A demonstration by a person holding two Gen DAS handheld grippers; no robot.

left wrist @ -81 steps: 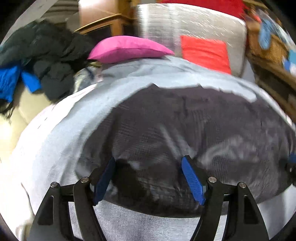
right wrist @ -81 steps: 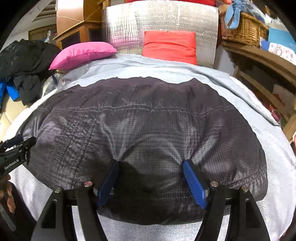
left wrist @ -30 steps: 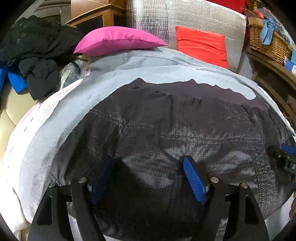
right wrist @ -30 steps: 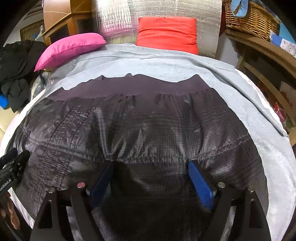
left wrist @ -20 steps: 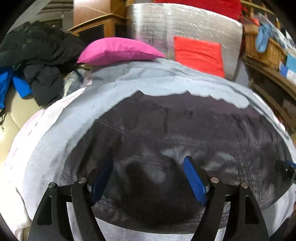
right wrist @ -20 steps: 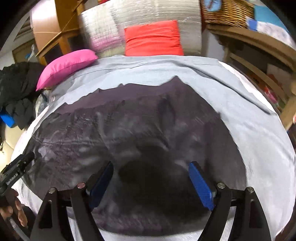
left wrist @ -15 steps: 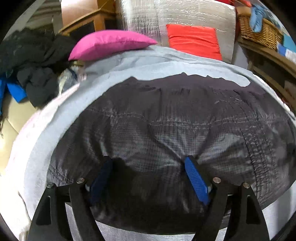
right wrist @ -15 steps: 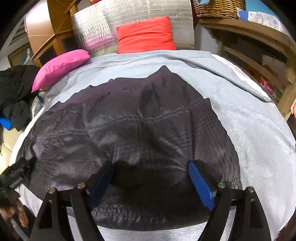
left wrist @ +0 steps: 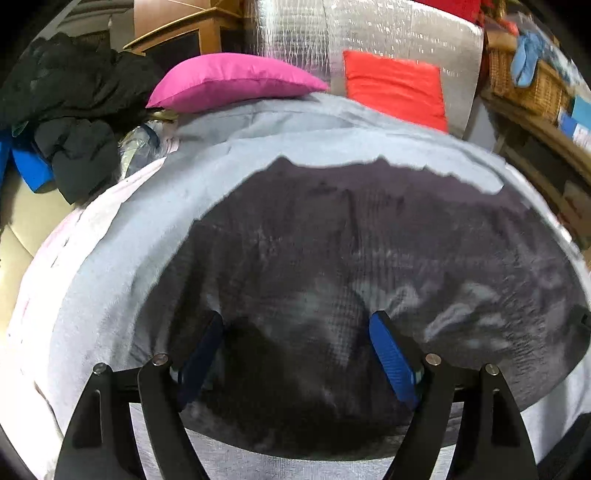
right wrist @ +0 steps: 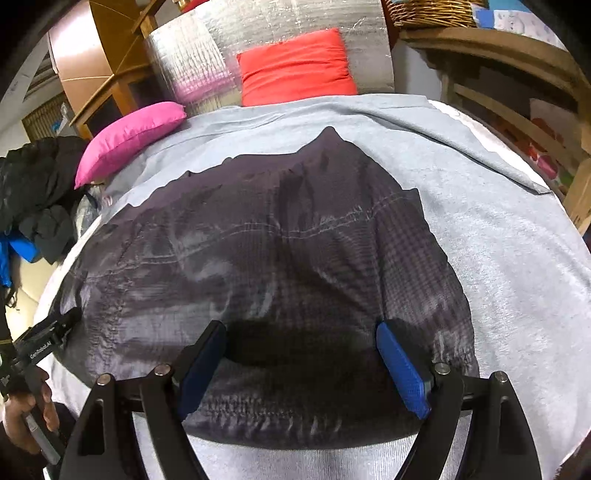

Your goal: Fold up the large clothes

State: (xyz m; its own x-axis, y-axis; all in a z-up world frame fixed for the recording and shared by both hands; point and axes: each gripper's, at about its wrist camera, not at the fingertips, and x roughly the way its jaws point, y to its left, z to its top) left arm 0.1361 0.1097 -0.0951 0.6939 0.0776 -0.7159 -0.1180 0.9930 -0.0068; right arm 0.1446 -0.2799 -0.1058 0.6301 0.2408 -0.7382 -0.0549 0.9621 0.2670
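A dark grey checked jacket lies spread flat on a bed with a light grey cover. It also fills the right wrist view. My left gripper is open, its blue pads low over the jacket's near left part. My right gripper is open over the jacket's near right hem. Nothing sits between either pair of pads. The left gripper's tip shows at the jacket's left edge in the right wrist view.
A pink pillow and a red pillow lie at the head of the bed by a silver foil panel. Dark clothes are piled at the left. Wooden shelves and a wicker basket stand at the right.
Both grippers have shifted back and forth over the jacket and stayed open. The jacket's far right edge now rises in a peak in the right wrist view.
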